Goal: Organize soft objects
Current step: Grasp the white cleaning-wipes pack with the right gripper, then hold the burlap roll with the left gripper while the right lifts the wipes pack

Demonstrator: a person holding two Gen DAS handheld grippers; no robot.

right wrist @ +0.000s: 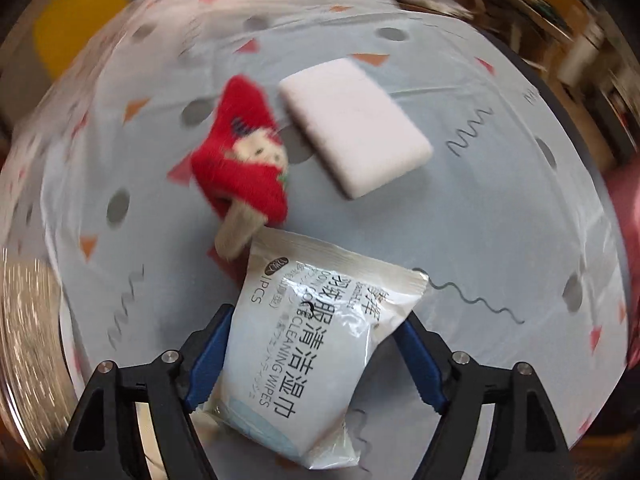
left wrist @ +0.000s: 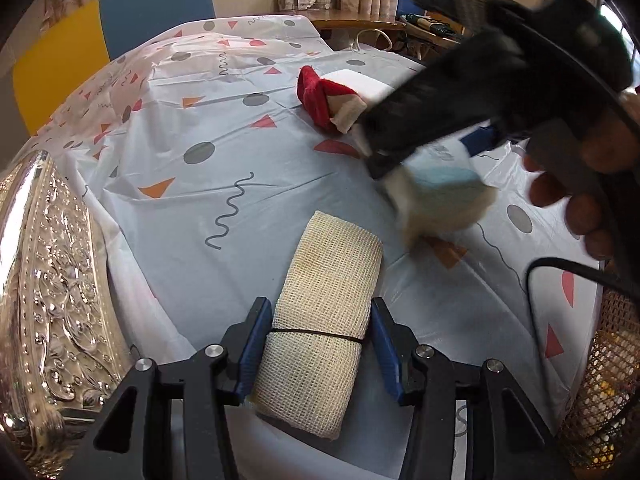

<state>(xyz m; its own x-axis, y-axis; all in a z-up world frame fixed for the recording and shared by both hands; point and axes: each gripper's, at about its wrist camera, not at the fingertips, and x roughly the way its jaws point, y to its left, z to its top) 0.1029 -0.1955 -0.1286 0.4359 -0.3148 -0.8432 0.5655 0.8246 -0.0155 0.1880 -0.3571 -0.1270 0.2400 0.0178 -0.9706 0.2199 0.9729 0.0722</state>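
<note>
Right wrist view, wipes packet [right wrist: 304, 364] between right gripper [right wrist: 316, 360] fingers — ungripped

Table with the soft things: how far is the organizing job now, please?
Done: nothing visibly sorted yet. In hand: the left gripper clamps the mesh roll; the wipes packet sits between the right gripper's open jaws. Left: the red plush toy and white sponge lie loose on the tablecloth.
</note>
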